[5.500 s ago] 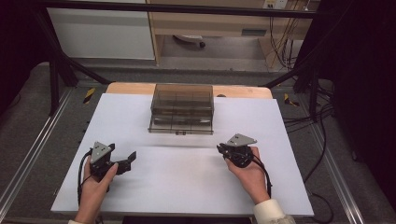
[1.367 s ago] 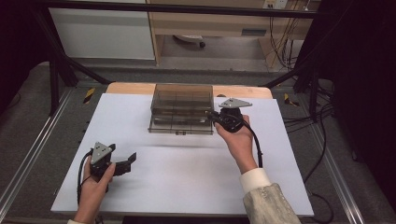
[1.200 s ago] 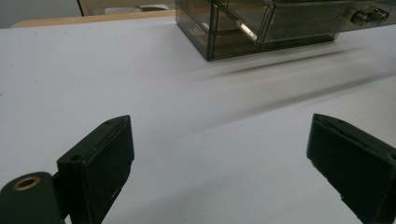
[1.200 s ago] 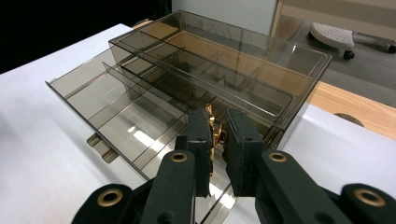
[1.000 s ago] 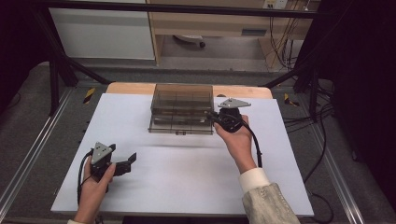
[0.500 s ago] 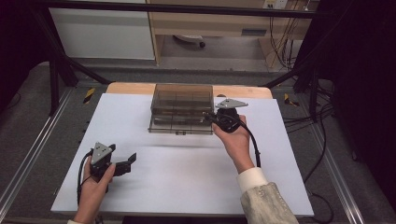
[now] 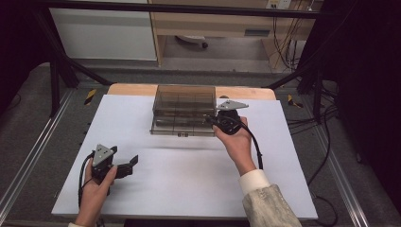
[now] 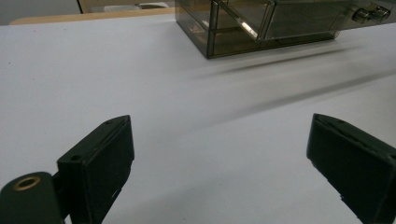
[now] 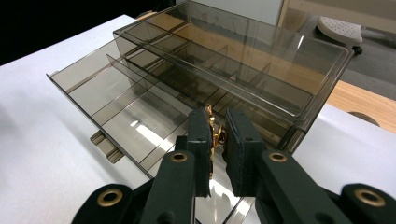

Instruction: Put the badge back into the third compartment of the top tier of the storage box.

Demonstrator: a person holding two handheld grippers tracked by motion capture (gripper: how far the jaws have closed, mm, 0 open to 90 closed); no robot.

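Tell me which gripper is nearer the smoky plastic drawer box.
Right. The right gripper is at the drawer box's right front corner; the left gripper rests far off, toward the table's near left.

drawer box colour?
Smoky brown, see-through plastic; the drawer box shows best in the right gripper view.

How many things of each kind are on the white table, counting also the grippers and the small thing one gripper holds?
Smoky clear drawer box: 1
Black grippers: 2, the left gripper with jaws open, the right gripper shut on a small gold-coloured thing
Small gold-coloured thing: 1
Total: 4
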